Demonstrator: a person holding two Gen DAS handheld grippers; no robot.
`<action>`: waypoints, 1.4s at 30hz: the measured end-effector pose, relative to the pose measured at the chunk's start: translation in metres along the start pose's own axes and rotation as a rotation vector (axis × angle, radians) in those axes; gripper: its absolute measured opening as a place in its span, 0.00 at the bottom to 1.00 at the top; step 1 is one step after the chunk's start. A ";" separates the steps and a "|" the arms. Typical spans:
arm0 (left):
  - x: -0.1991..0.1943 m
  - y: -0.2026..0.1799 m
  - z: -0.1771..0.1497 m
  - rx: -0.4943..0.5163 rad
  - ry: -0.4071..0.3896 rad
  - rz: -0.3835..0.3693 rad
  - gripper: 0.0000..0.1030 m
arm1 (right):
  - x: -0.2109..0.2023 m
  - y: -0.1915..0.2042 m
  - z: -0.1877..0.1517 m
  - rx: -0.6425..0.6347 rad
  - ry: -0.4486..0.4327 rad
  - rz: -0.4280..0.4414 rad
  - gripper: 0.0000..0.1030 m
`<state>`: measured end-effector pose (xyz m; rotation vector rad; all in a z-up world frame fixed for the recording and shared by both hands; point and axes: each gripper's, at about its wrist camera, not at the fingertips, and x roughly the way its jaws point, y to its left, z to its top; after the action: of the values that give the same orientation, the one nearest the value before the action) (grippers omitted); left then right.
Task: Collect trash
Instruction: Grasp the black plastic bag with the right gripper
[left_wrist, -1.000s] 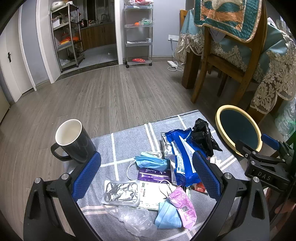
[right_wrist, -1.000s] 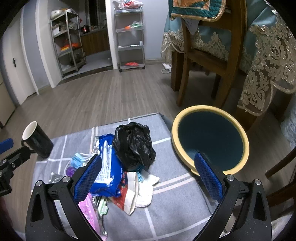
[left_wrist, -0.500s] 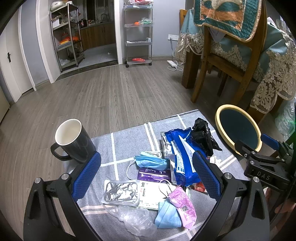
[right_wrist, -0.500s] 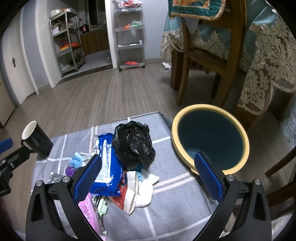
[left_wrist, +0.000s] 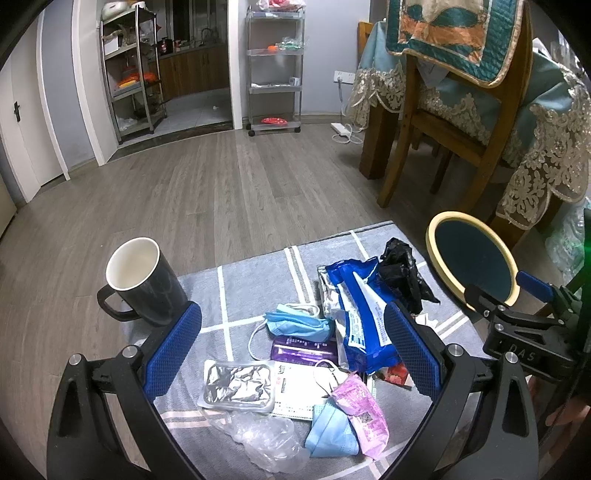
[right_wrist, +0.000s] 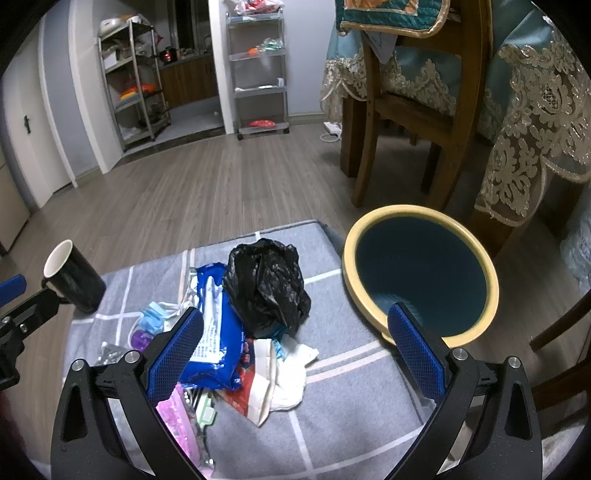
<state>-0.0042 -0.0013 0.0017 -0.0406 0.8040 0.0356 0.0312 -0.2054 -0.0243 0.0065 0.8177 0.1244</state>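
A pile of trash lies on a grey mat (left_wrist: 255, 280): a blue wipes pack (left_wrist: 360, 317), a black plastic bag (right_wrist: 266, 284), blue face masks (left_wrist: 295, 323), a purple wrapper (left_wrist: 303, 349), a foil pack (left_wrist: 236, 382), a pink wrapper (left_wrist: 362, 410), clear plastic (left_wrist: 269, 439) and white paper (right_wrist: 291, 369). A yellow-rimmed bin (right_wrist: 419, 271) stands right of the mat. My left gripper (left_wrist: 291, 354) is open above the near trash. My right gripper (right_wrist: 295, 354) is open above the pile's right side, holding nothing.
A black mug (left_wrist: 142, 280) with a white inside stands at the mat's left edge. A wooden chair (right_wrist: 417, 110) and a table with a lace cloth (right_wrist: 532, 103) stand behind the bin. Metal shelf racks (left_wrist: 275, 66) stand by the far wall across the wood floor.
The right gripper has drifted very slightly; the pile, mug and bin have not moved. Both grippers stay open.
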 end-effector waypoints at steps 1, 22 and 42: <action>-0.001 -0.001 0.000 0.004 -0.011 -0.002 0.94 | 0.001 0.000 0.000 -0.001 0.003 0.001 0.97; 0.050 0.039 -0.017 -0.103 0.001 0.079 0.94 | 0.089 0.034 0.010 -0.036 0.060 0.092 0.94; 0.073 -0.006 -0.009 0.013 0.017 0.034 0.93 | 0.050 0.001 0.043 0.077 0.052 0.116 0.11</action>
<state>0.0402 -0.0061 -0.0576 -0.0145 0.8220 0.0623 0.0963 -0.1965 -0.0308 0.1242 0.8742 0.2031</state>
